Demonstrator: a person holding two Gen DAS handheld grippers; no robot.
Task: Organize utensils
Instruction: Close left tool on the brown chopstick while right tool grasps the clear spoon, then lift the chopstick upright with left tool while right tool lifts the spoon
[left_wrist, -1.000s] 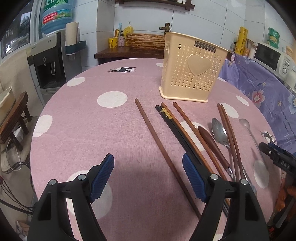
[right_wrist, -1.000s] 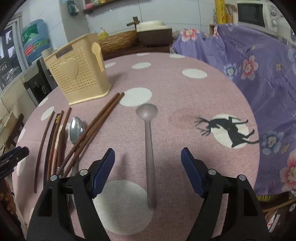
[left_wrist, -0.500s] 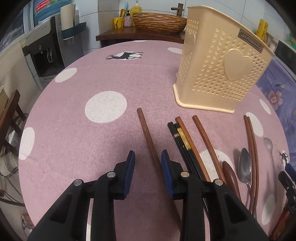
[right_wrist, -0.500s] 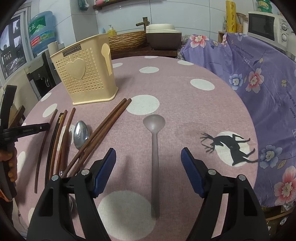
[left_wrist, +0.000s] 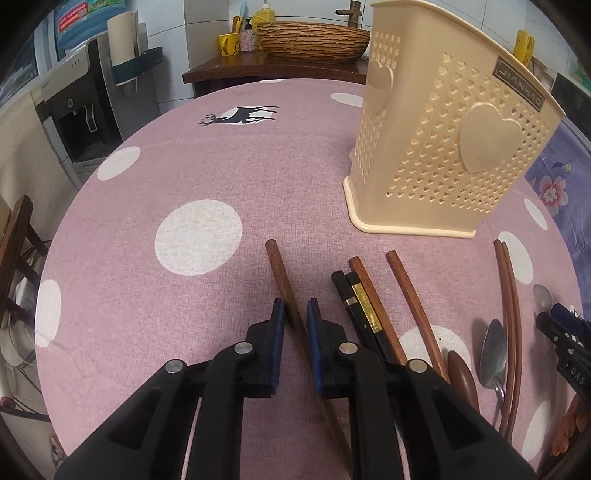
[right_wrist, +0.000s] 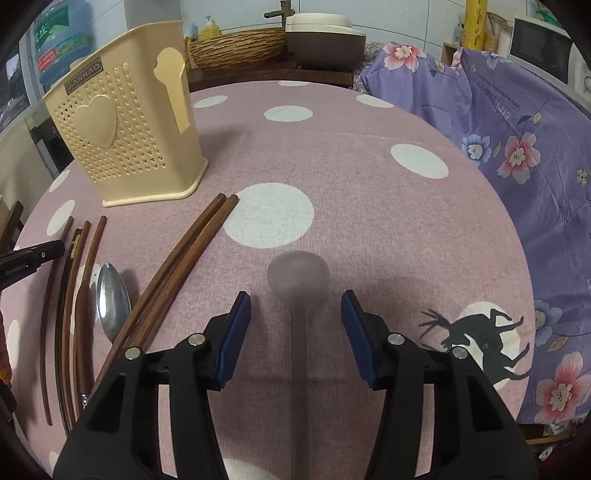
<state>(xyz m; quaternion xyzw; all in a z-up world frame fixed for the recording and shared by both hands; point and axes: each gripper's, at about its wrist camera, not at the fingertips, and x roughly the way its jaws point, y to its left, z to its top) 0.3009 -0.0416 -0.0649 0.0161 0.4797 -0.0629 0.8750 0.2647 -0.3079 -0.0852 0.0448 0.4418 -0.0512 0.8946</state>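
The left claw is closing on a single brown wooden chopstick, its blue pads pressed against either side of the shaft. That chopstick lies flat on the worktop, which is covered in a pink cloth with white dots, and its blunt end points toward the far side. Just to the right of it lie a black chopstick pair with a gold band, then two more brown chopsticks, a dark wooden spoon, a metal spoon and a curved-looking brown pair. Beyond these stands the cream plastic utensil holder, upright, with heart-shaped perforations and a raised heart on its wall.

The right claw stands about half spread and its jaws are closing, with the handle of a translucent grey spoon between them. The pads do not touch it. The spoon lies on the cloth with its bowl pointing away. To its left a brown chopstick pair runs at a slant toward the holder, and farther left are the metal spoon and the remaining chopsticks. A purple flowered cloth hangs just beyond the worktop's right edge.
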